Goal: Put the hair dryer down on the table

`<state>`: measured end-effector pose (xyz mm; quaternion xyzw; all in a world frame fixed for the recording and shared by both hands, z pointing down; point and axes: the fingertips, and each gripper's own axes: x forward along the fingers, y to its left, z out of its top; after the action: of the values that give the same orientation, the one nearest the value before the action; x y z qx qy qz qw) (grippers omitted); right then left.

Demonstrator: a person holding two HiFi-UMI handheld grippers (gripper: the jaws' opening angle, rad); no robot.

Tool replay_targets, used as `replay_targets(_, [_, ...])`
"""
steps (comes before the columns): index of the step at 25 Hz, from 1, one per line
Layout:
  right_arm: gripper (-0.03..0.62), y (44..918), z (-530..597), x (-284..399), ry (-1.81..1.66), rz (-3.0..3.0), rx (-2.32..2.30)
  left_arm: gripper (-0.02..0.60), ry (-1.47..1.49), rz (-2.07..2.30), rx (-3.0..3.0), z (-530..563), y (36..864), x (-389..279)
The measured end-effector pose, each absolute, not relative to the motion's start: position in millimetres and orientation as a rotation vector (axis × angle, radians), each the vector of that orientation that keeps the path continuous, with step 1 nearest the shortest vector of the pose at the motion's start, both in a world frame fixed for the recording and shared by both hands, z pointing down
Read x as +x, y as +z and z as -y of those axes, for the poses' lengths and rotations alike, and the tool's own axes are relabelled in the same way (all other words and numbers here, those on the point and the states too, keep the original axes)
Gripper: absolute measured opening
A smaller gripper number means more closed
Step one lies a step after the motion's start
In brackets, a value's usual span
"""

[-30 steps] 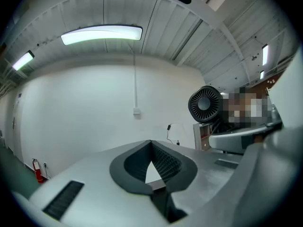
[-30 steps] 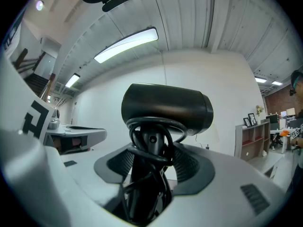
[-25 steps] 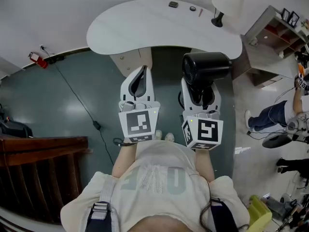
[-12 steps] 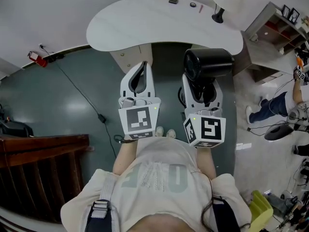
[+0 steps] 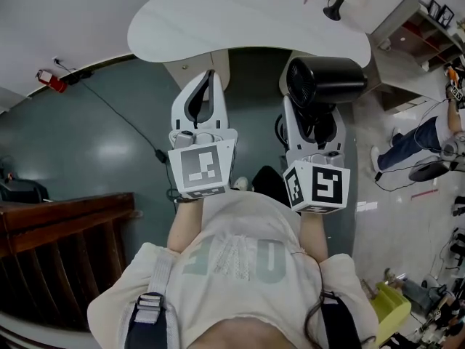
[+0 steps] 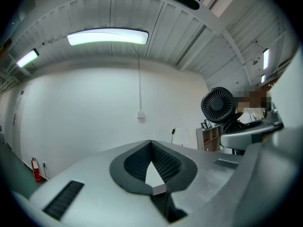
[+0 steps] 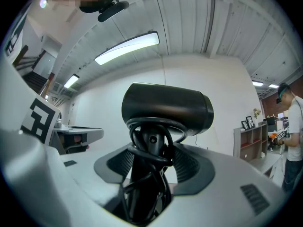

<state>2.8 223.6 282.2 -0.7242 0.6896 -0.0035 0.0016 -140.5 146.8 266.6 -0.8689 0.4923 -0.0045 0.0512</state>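
The right gripper (image 5: 314, 116) has its fingers clamped on the handle of the hair dryer (image 5: 327, 81), the desk (image 5: 218, 27) lying well ahead, while the left gripper (image 5: 201, 102), fingers together, is empty.

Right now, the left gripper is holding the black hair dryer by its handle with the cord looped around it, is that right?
Not quite: the right gripper holds the black hair dryer by its handle with the cord looped around it, as the right gripper view shows.
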Motion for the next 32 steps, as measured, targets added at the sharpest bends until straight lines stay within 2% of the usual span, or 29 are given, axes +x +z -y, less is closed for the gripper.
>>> replay_targets(7, [0.255,279,-207,7,0.05,-2.146,-2.271,0.006,0.019,-1.532,-2.609,-123,266,-151])
replay_targets(12, [0.255,288,-167,27,0.065,-2.147,-2.248,0.006,0.031,-1.545,-2.573,-90,270,-135])
replay_targets(32, [0.255,273,119,171,0.096,-2.254,-2.176,0.006,0.093,-1.605,-2.523,178,237,12])
